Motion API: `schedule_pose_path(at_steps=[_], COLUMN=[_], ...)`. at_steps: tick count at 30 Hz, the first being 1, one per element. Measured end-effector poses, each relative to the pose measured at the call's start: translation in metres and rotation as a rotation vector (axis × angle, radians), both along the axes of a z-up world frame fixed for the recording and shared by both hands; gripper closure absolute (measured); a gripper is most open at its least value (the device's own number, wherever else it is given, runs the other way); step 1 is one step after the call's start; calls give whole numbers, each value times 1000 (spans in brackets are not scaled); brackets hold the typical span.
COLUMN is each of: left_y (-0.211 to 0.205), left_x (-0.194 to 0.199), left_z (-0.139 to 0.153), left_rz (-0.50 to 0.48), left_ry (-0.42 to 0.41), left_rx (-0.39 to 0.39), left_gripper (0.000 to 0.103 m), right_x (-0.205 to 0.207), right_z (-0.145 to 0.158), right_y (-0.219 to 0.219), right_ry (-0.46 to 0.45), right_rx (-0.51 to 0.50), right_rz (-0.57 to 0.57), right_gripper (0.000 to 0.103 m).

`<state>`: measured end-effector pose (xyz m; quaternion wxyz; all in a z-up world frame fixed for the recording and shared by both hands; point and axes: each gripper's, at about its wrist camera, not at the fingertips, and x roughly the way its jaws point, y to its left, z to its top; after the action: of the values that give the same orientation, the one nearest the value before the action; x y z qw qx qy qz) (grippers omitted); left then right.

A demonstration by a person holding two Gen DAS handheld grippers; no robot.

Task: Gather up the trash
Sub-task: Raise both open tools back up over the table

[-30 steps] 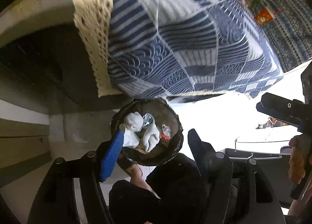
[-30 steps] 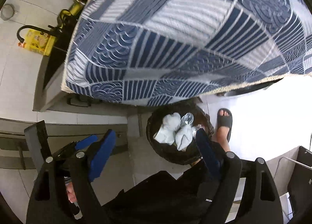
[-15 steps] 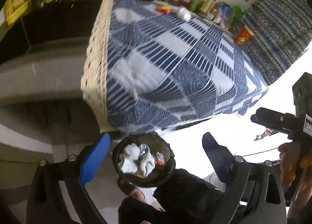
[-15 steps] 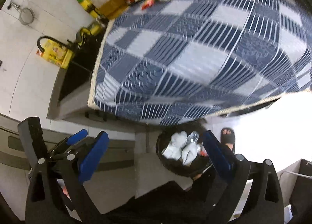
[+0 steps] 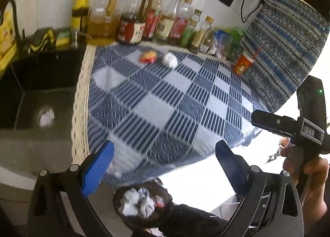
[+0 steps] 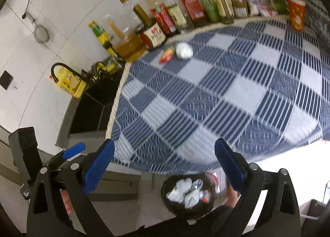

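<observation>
A black trash bin with white crumpled tissues inside stands on the floor below the counter edge; it also shows in the right wrist view. A red-yellow wrapper and a crumpled foil ball lie at the far side of the blue checked cloth; both show in the right wrist view, the wrapper and the foil ball. My left gripper is open and empty. My right gripper is open and empty. Both hang above the counter's near edge.
A row of sauce and oil bottles lines the back wall. A red paper cup with a straw stands at the far right. A black sink with a white wad in it lies left of the cloth.
Both grippers have risen and tilted up from the bin toward the counter top. The bottles, wrapper and foil ball have come into view. Both stay open.
</observation>
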<state>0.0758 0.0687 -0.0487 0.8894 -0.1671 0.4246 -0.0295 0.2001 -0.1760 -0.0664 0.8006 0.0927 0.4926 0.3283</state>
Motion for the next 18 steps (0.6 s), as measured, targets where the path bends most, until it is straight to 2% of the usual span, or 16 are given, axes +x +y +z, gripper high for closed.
schedule_pose_path(at_steps=[4, 11, 18], left_y=[3, 6, 19], left_x=[29, 80, 120], left_z=[11, 7, 10], left_rz=[21, 34, 108], left_ry=[-10, 9, -2], left_rx=[-16, 5, -21], left_gripper=[8, 8, 8], right_x=[29, 78, 121], right_z=[4, -7, -14], right_y=[-1, -1, 9], right_ry=[-12, 10, 28], right_rx=[-13, -15, -12], right_rz=[21, 49, 99], right_gripper=[7, 7, 7])
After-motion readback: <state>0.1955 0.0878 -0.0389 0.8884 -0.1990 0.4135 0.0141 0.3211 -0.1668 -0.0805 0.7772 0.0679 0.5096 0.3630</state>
